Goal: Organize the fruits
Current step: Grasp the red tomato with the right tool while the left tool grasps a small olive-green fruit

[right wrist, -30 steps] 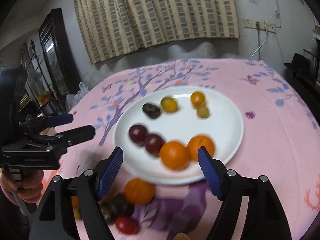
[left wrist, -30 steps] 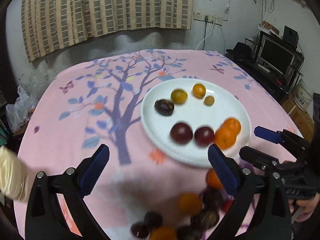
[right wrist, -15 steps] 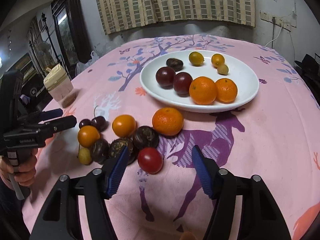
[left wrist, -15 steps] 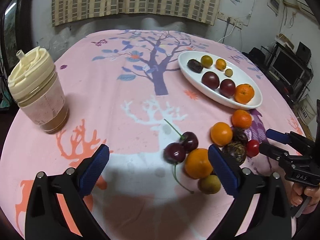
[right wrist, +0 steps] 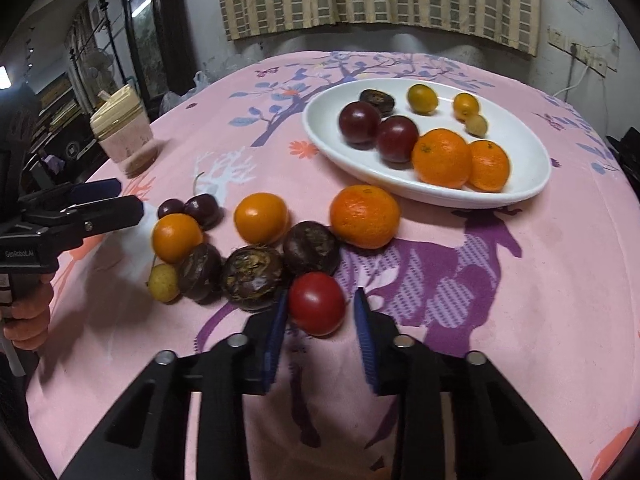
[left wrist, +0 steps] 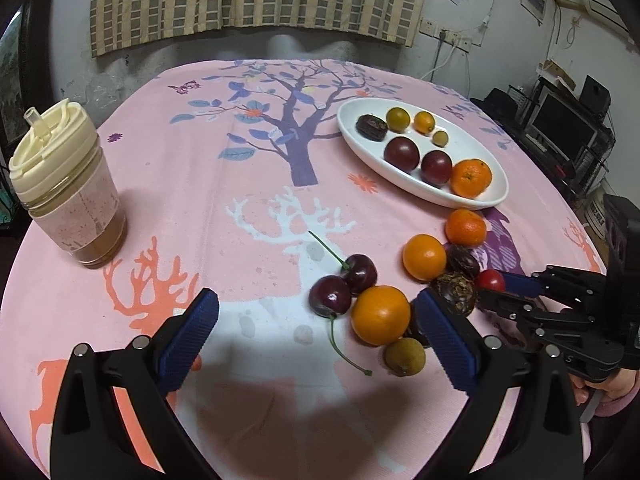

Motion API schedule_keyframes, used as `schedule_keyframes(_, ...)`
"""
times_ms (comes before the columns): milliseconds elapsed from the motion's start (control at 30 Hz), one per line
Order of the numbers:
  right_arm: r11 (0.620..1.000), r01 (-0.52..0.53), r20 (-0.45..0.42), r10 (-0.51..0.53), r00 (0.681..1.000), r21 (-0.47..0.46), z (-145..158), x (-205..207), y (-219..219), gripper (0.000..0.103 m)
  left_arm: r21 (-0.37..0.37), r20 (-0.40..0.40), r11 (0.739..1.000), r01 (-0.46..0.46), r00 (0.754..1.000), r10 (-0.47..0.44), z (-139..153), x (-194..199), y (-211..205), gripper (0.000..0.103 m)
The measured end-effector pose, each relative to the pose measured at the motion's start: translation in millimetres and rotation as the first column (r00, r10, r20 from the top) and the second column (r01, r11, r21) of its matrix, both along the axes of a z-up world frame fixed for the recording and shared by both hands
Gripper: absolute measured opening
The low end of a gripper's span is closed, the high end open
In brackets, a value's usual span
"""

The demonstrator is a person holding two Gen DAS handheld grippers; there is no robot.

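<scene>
Three dark fruits [right wrist: 251, 277] crowd the tomato [right wrist: 317, 303] beside the plate [right wrist: 532, 184].

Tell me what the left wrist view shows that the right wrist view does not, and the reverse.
Only the left wrist view: the left gripper from behind, jaws wide open with nothing between them, and the long cherry stems.

Only the right wrist view: the right gripper has just closed on the red tomato, and a second orange sits at the plate's far side.

Both: the white plate, the lidded cup, and the loose fruit on the pink cloth.
</scene>
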State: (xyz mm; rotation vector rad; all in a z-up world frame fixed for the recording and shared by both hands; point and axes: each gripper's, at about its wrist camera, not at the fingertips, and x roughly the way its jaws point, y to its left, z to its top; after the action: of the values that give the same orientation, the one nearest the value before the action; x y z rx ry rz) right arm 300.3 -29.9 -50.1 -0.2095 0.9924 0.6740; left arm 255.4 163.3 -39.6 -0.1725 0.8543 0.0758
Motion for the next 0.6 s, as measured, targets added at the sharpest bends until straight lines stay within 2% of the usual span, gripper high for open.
schedule_keyframes(167,0.996,0.062,0.0,-0.062,0.998,0.066,10,7,-13,0.028,-0.035,-0.027,0.99,0.136,0.99,-0.137,-3,-3,-17,0.096)
schedule_keyframes(267,0.992,0.102,-0.006,-0.102,0.995,0.075,11,11,-20,0.028,0.003,-0.031,0.974,0.225,0.974,-0.225,-5,-9,-35,0.062)
schedule_keyframes(367,0.991,0.11,-0.025,-0.109,0.994,0.072,8,13,-20,0.028,-0.007,-0.076,0.962,0.274,0.959,-0.273,-15,-8,-45,0.045)
schedule_keyframes(600,0.991,0.113,-0.02,-0.112,0.994,0.073,9,13,-21,0.028,0.014,-0.095,0.96,0.281,0.956,-0.279,-24,-7,-51,0.039)
